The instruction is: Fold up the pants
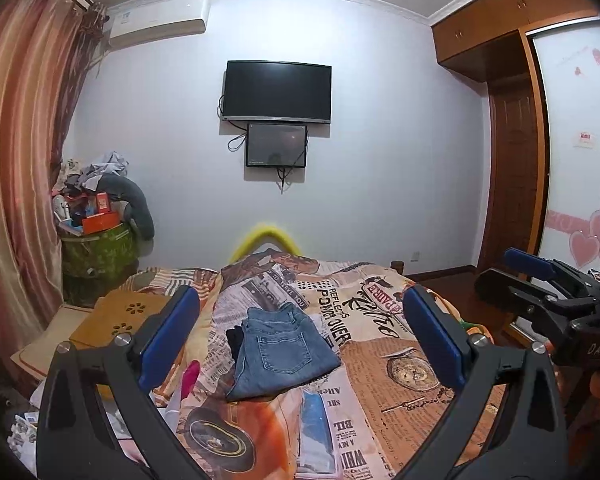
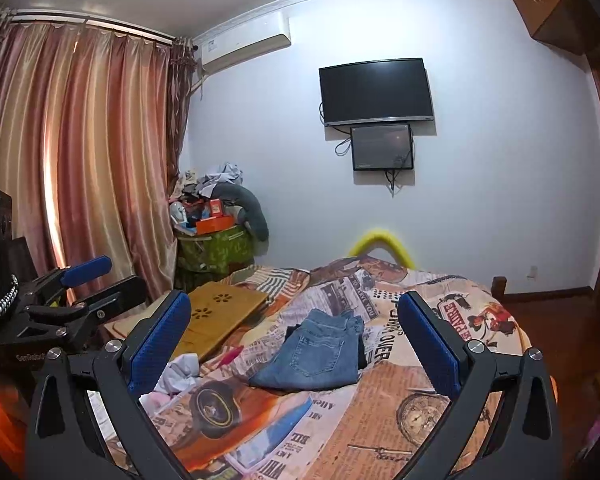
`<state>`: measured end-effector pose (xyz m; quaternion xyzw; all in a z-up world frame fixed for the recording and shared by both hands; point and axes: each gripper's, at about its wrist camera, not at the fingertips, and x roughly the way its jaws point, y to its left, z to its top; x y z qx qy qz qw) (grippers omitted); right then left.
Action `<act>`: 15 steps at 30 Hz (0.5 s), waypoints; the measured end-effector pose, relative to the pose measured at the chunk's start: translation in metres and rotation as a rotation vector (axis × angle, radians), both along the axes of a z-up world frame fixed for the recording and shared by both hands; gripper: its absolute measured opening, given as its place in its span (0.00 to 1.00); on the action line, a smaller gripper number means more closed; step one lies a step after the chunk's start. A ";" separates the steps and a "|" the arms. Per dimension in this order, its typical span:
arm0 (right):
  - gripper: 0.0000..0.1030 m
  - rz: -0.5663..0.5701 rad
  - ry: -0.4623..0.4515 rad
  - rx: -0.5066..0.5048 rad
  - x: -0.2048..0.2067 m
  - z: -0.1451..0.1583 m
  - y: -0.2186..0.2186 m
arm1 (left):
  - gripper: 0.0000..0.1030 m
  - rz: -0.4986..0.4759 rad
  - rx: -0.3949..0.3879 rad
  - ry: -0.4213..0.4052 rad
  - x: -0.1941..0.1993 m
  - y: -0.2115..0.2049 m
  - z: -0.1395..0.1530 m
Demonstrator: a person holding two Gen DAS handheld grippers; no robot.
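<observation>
Seemingly folded: blue jeans (image 1: 278, 350) lie compact on bed quilt (image 1: 400, 392); left claw (image 1: 300, 336) and right claw (image 2: 296, 336) spread, empty, hovering apart. Next: likely final check.

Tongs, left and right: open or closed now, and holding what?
Left tongs: open, holding nothing; the jeans lie on the bed beyond.
Right tongs: open, holding nothing.

Both wrist cameras sit raised above the bed (image 1: 380, 360), facing forward between wide-set jaws toward the television (image 1: 277, 92) wall. Each frames the folded jeans (image 1: 278, 354) between its jaws, well ahead.
</observation>
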<state>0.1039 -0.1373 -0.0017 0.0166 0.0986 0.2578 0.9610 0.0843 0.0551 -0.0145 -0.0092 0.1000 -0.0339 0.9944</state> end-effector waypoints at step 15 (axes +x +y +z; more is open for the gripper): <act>1.00 -0.012 0.006 0.007 0.000 0.002 0.000 | 1.00 -0.008 -0.002 0.016 0.003 0.001 -0.003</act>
